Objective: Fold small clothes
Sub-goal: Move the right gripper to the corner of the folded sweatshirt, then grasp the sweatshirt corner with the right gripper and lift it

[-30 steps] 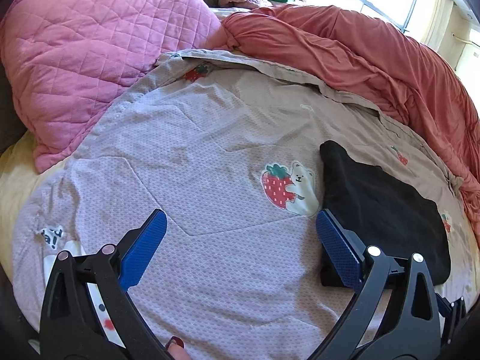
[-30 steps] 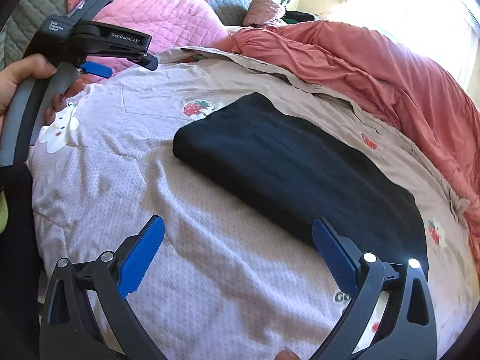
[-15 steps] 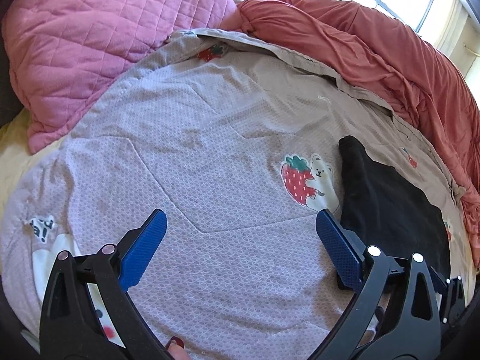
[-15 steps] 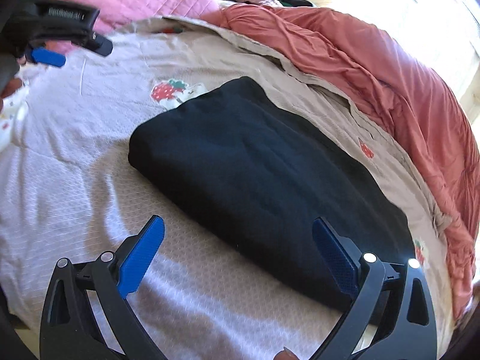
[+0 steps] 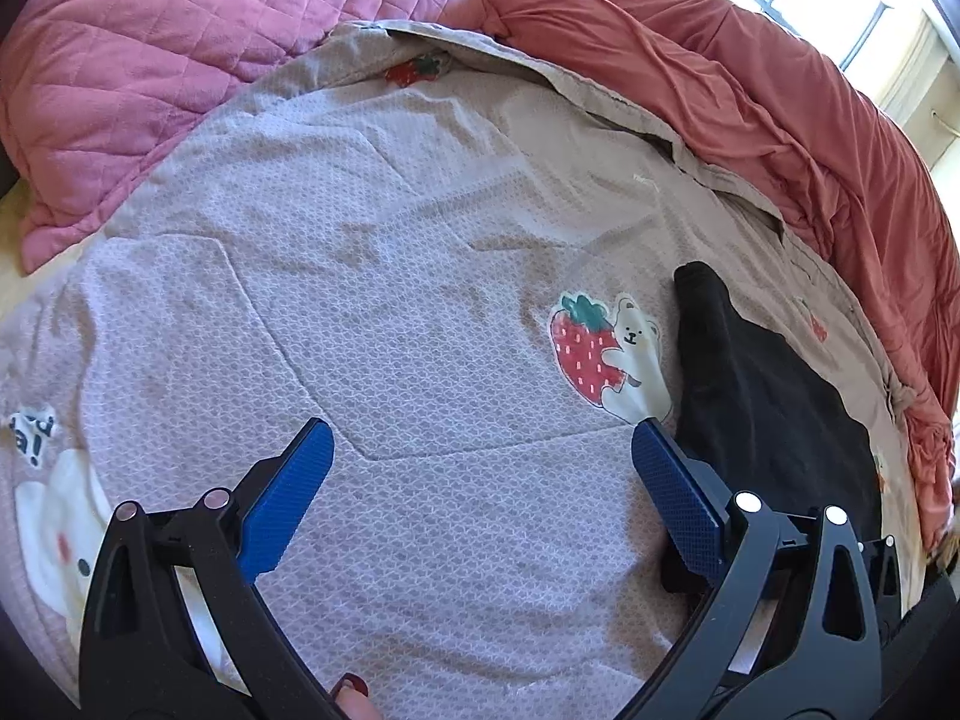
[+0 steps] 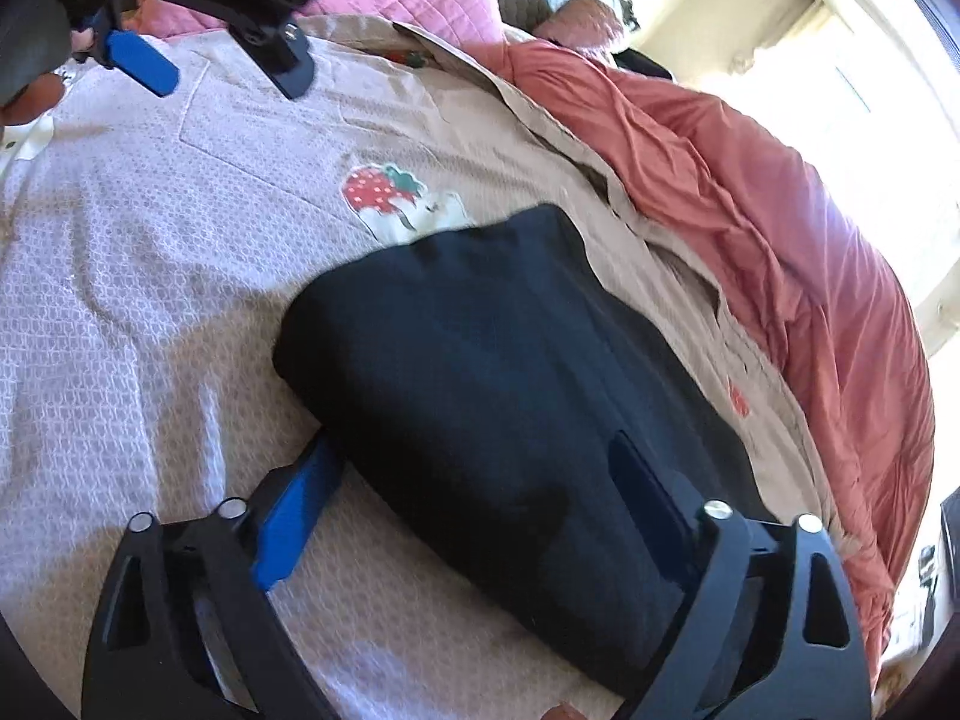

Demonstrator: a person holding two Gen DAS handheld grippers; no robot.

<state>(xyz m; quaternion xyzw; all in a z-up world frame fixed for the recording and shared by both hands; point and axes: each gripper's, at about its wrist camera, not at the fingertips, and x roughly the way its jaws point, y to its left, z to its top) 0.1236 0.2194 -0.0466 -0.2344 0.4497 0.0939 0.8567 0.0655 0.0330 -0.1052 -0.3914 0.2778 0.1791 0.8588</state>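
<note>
I judge the folding nearly done: the black garment [image 6: 498, 372] already lies as a thick, soft rectangle on the lavender quilted bedspread [image 5: 372, 312], just beside its strawberry-and-bear patch [image 5: 606, 354]. My right gripper [image 6: 474, 480] is spread wide and holds nothing, one blue textured finger [image 6: 297, 510] at the garment's edge, the other over its top. My left gripper [image 5: 480, 492], wide open and empty, hovers beside the patch. A rumpled coral duvet [image 5: 780, 120] lies beyond.
</note>
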